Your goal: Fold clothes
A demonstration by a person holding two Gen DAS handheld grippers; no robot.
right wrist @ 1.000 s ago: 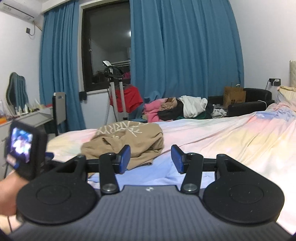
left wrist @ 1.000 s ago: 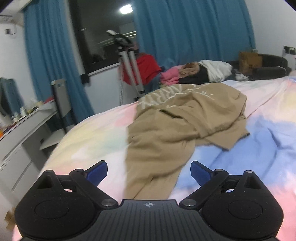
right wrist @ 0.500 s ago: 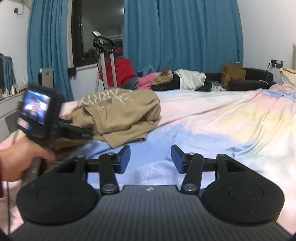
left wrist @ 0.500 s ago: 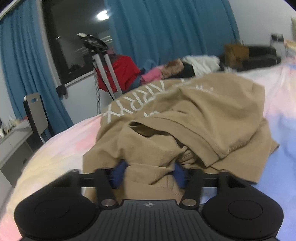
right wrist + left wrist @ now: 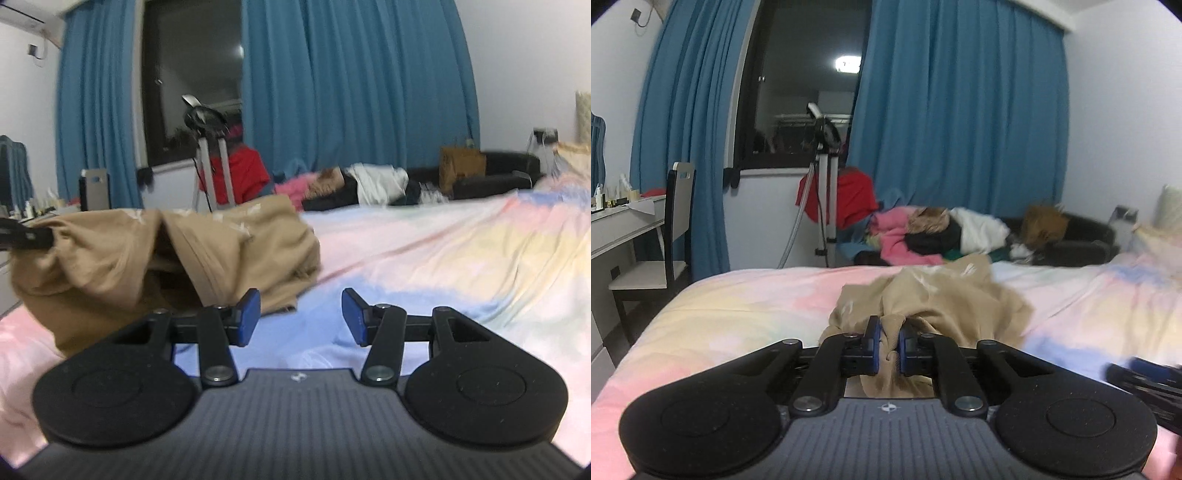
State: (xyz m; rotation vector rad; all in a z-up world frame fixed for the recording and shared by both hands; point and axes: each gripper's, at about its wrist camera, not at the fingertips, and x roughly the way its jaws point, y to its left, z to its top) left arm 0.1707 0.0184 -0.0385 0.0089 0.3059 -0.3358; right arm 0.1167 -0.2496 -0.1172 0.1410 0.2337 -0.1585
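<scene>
A crumpled tan shirt (image 5: 934, 302) with white print lies on the pastel bed cover (image 5: 738, 314). My left gripper (image 5: 888, 345) is shut on a fold of its near edge and holds that fold lifted. In the right wrist view the tan shirt (image 5: 110, 254) is bunched at the left, with the left gripper's tip pinching its upper left corner. My right gripper (image 5: 301, 317) is open and empty, low over the bed cover (image 5: 461, 258), just right of the shirt's near edge. Its blurred tip shows at the lower right of the left wrist view (image 5: 1145, 376).
A pile of other clothes (image 5: 923, 232) lies beyond the far side of the bed, beside a dark sofa (image 5: 1078, 240). A tripod (image 5: 823, 192) stands by the window. A desk (image 5: 624, 229) and a chair (image 5: 661, 254) are at the left. Blue curtains cover the back wall.
My left gripper closed on the shirt's near edge and lifted it, bunching the cloth. My right gripper stayed open and moved closer to the shirt.
</scene>
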